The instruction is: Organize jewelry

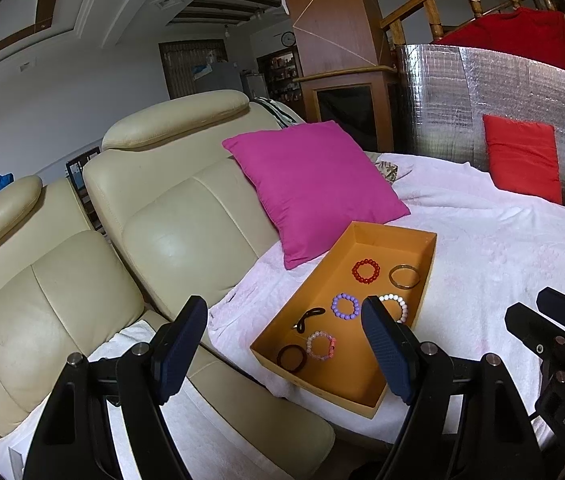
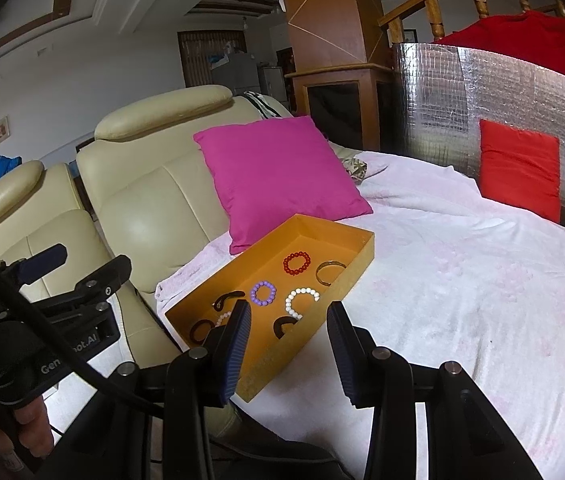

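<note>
White letters reading "Gen" and "ot.AI" are seen on the black body of the left gripper (image 2: 82,276) in the right wrist view, with a cable hiding the middle letters; a thumb is seen under it at the bottom left. In the left wrist view, letters like "DAS" are seen on the side of the right gripper (image 1: 558,316). The orange box (image 1: 356,394) is set on the pale pink blanket (image 1: 502,248), near the blanket's left edge beside the cream sofa (image 1: 170,216), with a pink pillow (image 1: 314,184) touching its far corner. Inside the box, a red bead bracelet (image 1: 365,271) and a gold bangle (image 1: 404,276) are laid at the far end, and a purple bead bracelet (image 1: 345,305) and a white bead bracelet (image 1: 394,304) in the middle. A pink bead bracelet (image 1: 321,345) and a dark hair tie (image 1: 291,357) are seen whole at the near end only in the left wrist view. A second dark hair tie (image 2: 284,326) by the near wall is seen only in the right wrist view. Both grippers are held over the near side with their jaws apart and nothing between them.
</note>
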The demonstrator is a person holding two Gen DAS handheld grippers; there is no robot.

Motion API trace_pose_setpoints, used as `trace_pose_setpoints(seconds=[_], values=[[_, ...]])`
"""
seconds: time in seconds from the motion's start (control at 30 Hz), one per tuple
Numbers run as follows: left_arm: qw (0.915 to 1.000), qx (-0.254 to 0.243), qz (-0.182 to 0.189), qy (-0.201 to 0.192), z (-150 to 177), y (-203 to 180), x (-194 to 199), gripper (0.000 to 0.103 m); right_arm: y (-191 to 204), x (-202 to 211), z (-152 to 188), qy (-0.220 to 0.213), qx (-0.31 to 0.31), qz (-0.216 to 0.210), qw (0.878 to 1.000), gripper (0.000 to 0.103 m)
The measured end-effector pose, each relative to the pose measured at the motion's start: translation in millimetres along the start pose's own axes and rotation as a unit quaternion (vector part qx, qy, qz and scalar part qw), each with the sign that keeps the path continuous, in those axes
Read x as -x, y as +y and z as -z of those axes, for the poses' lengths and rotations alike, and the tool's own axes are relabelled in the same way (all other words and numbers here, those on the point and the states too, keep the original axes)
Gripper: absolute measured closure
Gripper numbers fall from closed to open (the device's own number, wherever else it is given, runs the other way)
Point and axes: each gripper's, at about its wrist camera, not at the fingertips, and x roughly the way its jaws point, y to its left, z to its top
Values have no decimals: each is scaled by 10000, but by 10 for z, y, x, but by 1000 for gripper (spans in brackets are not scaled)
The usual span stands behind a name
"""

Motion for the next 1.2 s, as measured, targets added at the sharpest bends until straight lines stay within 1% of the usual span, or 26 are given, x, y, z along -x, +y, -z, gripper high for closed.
trace_pose_setpoints(seconds=[0.5,0.9,1.2], values=[[9999,134,103,32,17,118,-89,23,92,-105,-47,-17,163,65,9998,60],[9996,204,-14,180,25,196,-262,23,145,-284,-67,79,207,-18,9998,60],[9995,175,-44,243,35,146,-321,23,61,-382,-45,143,100,-42,9998,60]])
